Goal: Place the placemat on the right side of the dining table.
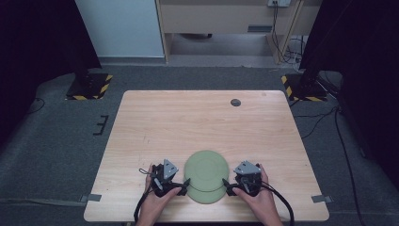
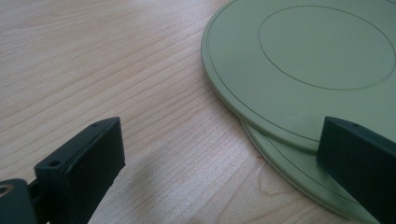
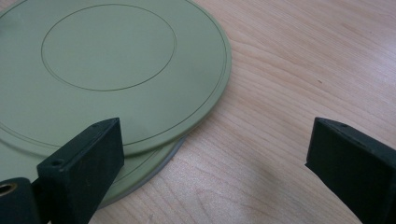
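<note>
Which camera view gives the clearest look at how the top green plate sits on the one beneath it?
The left gripper view: the top plate clearly overlaps the bottom plate, whose rim sticks out beneath it. The right gripper view shows a thinner strip of the bottom plate. The high view shows both whole but small, the bottom plate peeking out nearer the person.

The light wooden surface (image 1: 202, 122) carries two stacked green plates (image 1: 206, 175) near its front edge and a small dark disc (image 1: 235, 102) toward the back.
</note>
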`<act>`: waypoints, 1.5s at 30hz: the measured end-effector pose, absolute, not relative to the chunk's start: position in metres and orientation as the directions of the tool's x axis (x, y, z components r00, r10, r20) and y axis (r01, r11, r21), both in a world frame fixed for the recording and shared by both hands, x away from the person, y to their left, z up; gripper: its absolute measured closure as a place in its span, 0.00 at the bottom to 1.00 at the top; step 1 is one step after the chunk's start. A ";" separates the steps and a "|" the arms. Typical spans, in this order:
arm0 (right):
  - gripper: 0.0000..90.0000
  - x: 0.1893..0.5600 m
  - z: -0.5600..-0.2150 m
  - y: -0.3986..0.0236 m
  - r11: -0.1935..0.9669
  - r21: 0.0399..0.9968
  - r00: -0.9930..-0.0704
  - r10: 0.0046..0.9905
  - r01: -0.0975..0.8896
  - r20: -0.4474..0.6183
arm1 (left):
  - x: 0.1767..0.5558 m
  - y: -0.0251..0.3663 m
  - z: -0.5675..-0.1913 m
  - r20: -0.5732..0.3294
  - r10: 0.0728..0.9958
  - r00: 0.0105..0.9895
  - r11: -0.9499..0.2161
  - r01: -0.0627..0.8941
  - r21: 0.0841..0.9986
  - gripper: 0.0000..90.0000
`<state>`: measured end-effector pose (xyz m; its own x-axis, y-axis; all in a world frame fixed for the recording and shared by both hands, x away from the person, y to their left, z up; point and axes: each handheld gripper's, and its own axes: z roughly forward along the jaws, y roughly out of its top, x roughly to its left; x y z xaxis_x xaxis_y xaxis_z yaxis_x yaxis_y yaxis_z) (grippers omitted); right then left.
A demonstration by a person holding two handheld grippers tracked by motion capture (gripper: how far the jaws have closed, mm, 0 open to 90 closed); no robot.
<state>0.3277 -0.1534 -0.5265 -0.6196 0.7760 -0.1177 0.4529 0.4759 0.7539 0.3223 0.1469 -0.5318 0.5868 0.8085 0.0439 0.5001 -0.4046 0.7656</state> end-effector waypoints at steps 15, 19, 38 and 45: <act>0.07 0.323 -0.526 -0.151 0.493 0.751 -0.631 0.765 0.439 -0.133 | 0.320 0.144 -0.531 0.064 0.809 0.585 -0.421 0.499 0.757 0.01; 0.06 0.326 -0.526 -0.151 0.486 0.753 -0.622 0.772 0.445 -0.131 | 0.321 0.143 -0.531 0.064 0.813 0.579 -0.416 0.500 0.760 0.01; 0.08 0.323 -0.527 -0.150 0.489 0.751 -0.625 0.769 0.444 -0.131 | 0.320 0.141 -0.531 0.069 0.805 0.590 -0.425 0.490 0.761 0.02; 0.06 0.326 -0.527 -0.150 0.484 0.750 -0.616 0.777 0.450 -0.131 | 0.322 0.140 -0.532 0.069 0.810 0.583 -0.420 0.493 0.762 0.01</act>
